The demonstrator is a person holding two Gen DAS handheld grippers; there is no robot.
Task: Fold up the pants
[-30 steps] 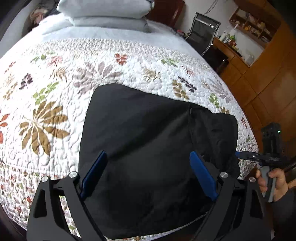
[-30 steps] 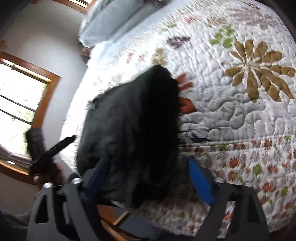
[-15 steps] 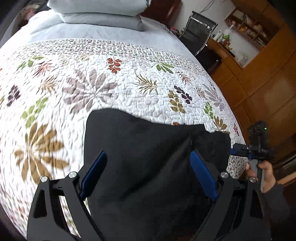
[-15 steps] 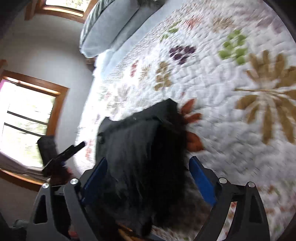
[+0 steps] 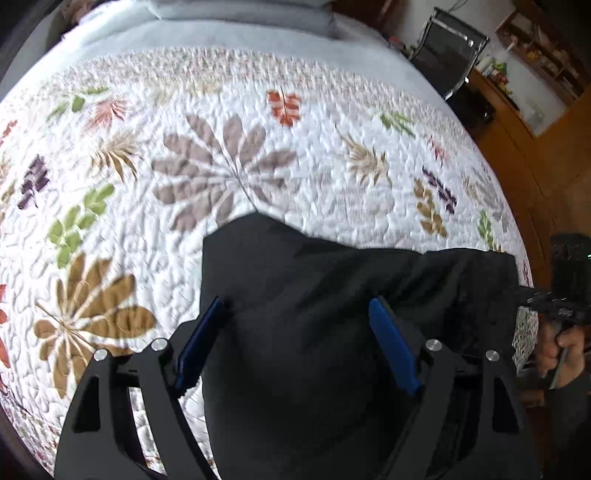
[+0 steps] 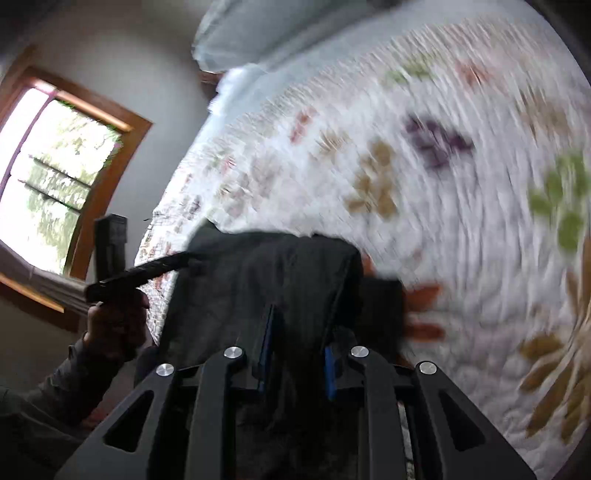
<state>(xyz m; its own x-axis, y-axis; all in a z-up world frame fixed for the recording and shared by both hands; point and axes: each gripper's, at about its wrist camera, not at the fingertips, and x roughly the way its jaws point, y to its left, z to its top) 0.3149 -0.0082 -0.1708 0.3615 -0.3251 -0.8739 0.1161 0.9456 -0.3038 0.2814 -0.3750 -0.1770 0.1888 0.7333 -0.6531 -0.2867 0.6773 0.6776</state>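
- Pants: black, folded into a compact block, lying on the quilt at the near edge of the bed, toward its right corner in the left wrist view.
- Left tongs: jaws spread wide, blue pads on either side of the pants' near part; nothing pinched between them.
- Right tongs: jaws drawn close together, dark cloth of the pants bunched between the blue pads; they grip the pants at the bed's edge.
- Right wrist view is heavily motion-blurred; quilt pattern smeared.
- Left hand shows at left in the right wrist view, holding its tool handle.
- Background: window, grey pillow, chair, wooden cabinets.
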